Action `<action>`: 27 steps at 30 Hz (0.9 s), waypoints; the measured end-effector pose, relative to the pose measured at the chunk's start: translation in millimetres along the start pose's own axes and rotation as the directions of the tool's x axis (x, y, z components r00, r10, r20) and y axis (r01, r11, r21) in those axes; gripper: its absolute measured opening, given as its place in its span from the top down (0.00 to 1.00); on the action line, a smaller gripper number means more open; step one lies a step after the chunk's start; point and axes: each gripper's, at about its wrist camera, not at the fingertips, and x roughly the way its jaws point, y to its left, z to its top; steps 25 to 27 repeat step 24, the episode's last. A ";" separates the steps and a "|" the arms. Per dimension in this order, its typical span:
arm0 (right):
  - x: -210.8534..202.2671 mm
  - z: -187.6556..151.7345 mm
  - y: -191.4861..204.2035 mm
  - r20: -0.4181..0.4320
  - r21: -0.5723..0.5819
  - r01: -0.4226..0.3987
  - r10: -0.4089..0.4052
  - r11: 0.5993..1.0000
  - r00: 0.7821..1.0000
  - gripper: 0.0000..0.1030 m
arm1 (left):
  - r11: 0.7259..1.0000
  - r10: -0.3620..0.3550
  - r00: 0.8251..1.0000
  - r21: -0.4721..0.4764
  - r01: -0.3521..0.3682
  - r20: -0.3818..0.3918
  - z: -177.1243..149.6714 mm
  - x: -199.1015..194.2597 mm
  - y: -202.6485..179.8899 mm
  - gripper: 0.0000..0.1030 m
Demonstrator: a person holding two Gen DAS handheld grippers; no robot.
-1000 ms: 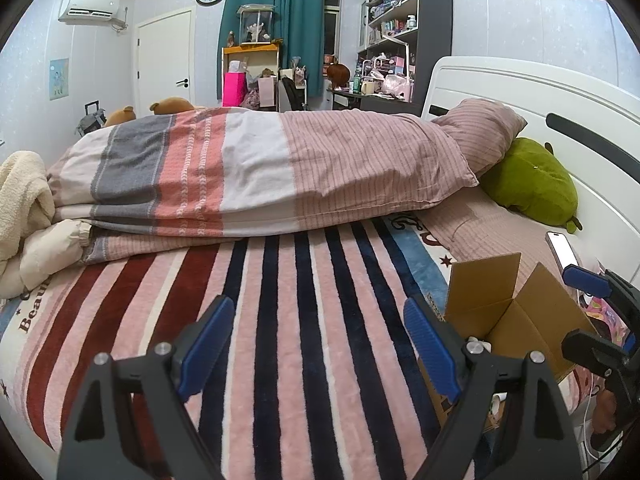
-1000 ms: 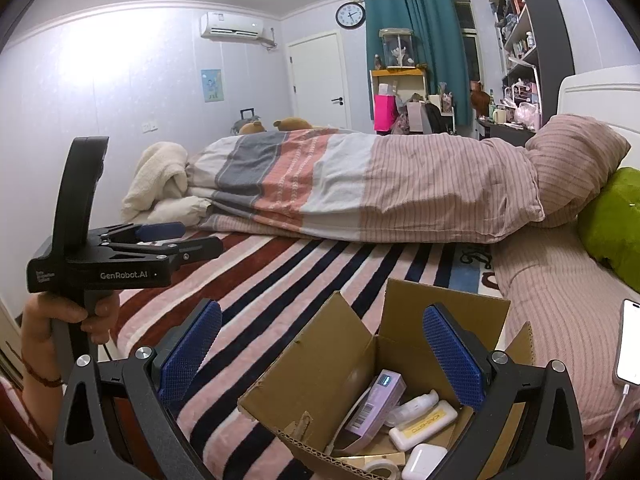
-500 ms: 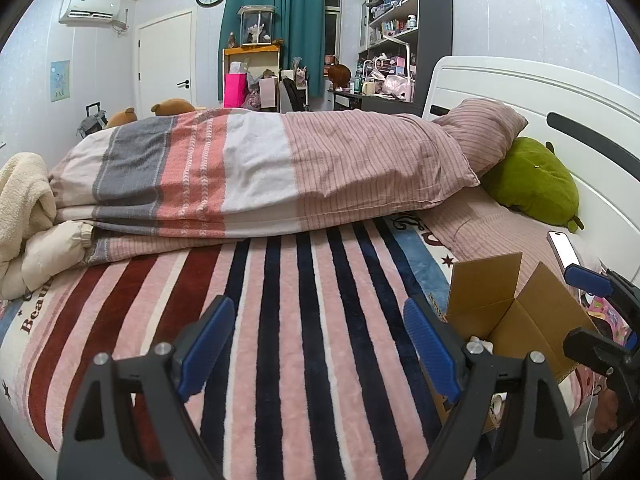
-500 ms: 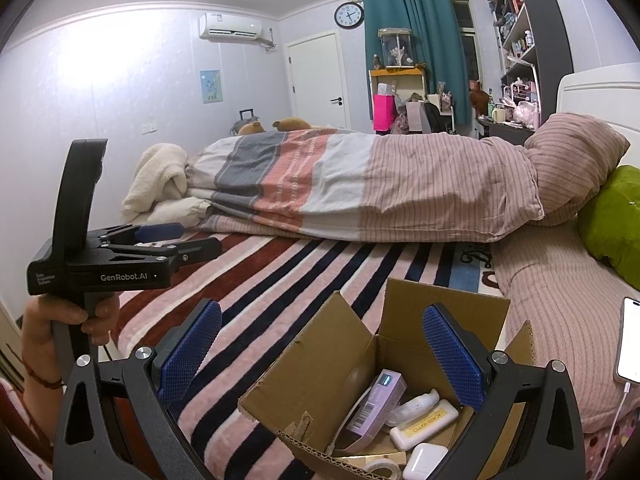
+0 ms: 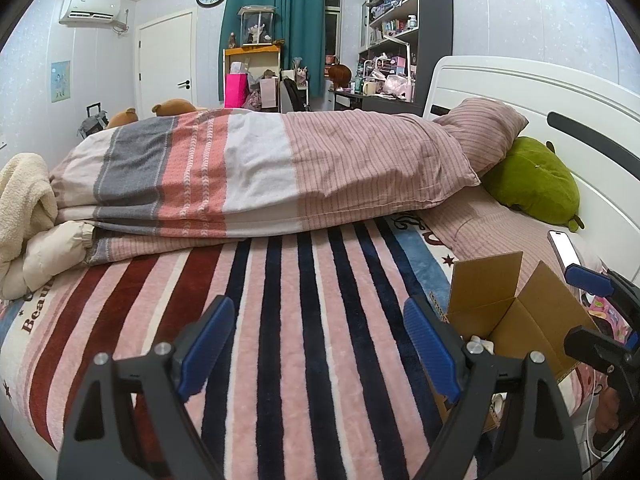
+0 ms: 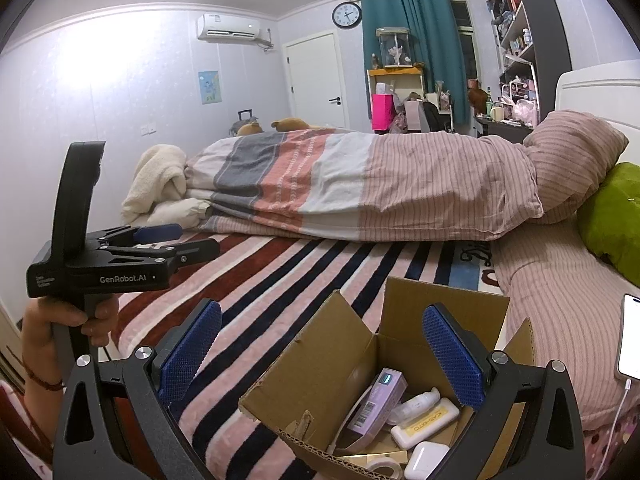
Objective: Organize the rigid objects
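The right gripper (image 6: 320, 354) hangs with its blue-padded fingers (image 6: 452, 360) spread wide and nothing between them. Directly below and just ahead of them sits an open brown cardboard box (image 6: 332, 364), its flaps standing up, one torn along the near edge. Inside it lie a lilac carton (image 6: 378, 404) leaning on the left wall, a small white bottle (image 6: 416, 402) beside it, a white flat case with a yellow label (image 6: 426, 424), a white earbud case (image 6: 426, 458) nearest the camera, and a roll of clear tape (image 6: 380, 470) at the bottom edge. To the right of the gripper a phone (image 6: 630, 338) lies on the pink sheet, a cable plugged in.

The left gripper (image 5: 318, 348) is likewise released, fingers parted over the bare striped blanket (image 5: 304, 304); the box (image 5: 486, 292) stands just beyond its right finger.

Farther ahead of both, a folded duvet (image 6: 360, 184) in grey, coral and pink bands runs across the bed, with a striped pillow (image 6: 576, 148) and a green cushion (image 6: 612, 216) to the right.
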 end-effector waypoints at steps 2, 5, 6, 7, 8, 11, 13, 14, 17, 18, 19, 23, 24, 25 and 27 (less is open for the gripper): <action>0.0 0.3 -0.8 0.001 -0.001 -0.001 0.001 1.000 1.000 0.02 | 1.000 -0.001 1.000 0.000 0.001 0.000 0.0 0.0 0.3 0.18; -0.1 0.1 -0.2 0.001 0.000 0.000 0.000 1.000 1.000 0.02 | 1.000 0.001 1.000 0.000 -0.001 0.000 -0.2 -0.6 1.0 0.18; -0.1 0.2 -0.2 0.001 0.001 -0.001 0.001 1.000 1.000 0.02 | 1.000 -0.001 1.000 0.000 0.001 0.000 0.0 -0.3 0.7 0.18; -0.1 0.3 -0.7 0.000 0.001 -0.001 0.001 1.000 1.000 0.02 | 1.000 -0.002 1.000 0.001 0.002 0.000 0.3 0.2 0.4 0.18; -0.1 0.3 -1.0 0.000 0.000 -0.001 0.001 1.000 1.000 0.02 | 1.000 -0.001 1.000 0.002 0.001 0.001 0.2 0.1 0.6 0.18; -0.2 0.4 -1.3 0.000 0.000 -0.001 0.001 1.000 1.000 0.02 | 1.000 -0.002 1.000 0.002 0.002 0.000 0.3 0.2 0.8 0.18; -0.2 0.4 -1.2 0.000 0.001 -0.001 0.001 1.000 1.000 0.02 | 1.000 -0.002 1.000 0.002 0.002 -0.001 0.1 0.0 1.1 0.18; -0.3 0.5 -1.4 0.000 0.001 -0.001 0.001 1.000 1.000 0.02 | 1.000 -0.002 1.000 0.002 0.002 -0.001 0.0 -0.2 1.3 0.18; -0.5 0.6 -1.6 0.000 0.000 -0.001 0.001 1.000 1.000 0.02 | 1.000 -0.003 1.000 0.002 0.003 0.000 0.2 -0.3 1.2 0.18; -0.5 0.6 -1.4 0.001 0.000 -0.002 0.002 1.000 1.000 0.02 | 1.000 0.000 1.000 0.002 0.000 0.000 0.4 -0.1 0.1 0.18; -0.6 0.6 -1.5 0.000 0.000 -0.001 0.001 1.000 1.000 0.02 | 1.000 0.000 1.000 0.002 0.000 0.000 0.4 0.0 0.2 0.18; -0.8 0.7 -1.8 0.000 0.002 -0.003 0.003 1.000 1.000 0.02 | 1.000 -0.003 1.000 0.004 0.003 0.000 -0.1 -0.3 0.9 0.18; -0.7 0.6 -1.5 0.000 0.003 -0.002 0.002 1.000 1.000 0.02 | 1.000 -0.001 1.000 0.005 0.001 -0.001 -0.5 -0.3 1.9 0.18; -0.7 0.6 -1.5 0.000 0.003 -0.002 0.002 1.000 1.000 0.02 | 1.000 -0.001 1.000 0.005 0.001 -0.001 -0.5 -0.3 1.9 0.18; -0.7 0.6 -1.5 0.000 0.003 -0.002 0.002 1.000 1.000 0.02 | 1.000 -0.001 1.000 0.005 0.001 -0.001 -0.5 -0.3 1.9 0.18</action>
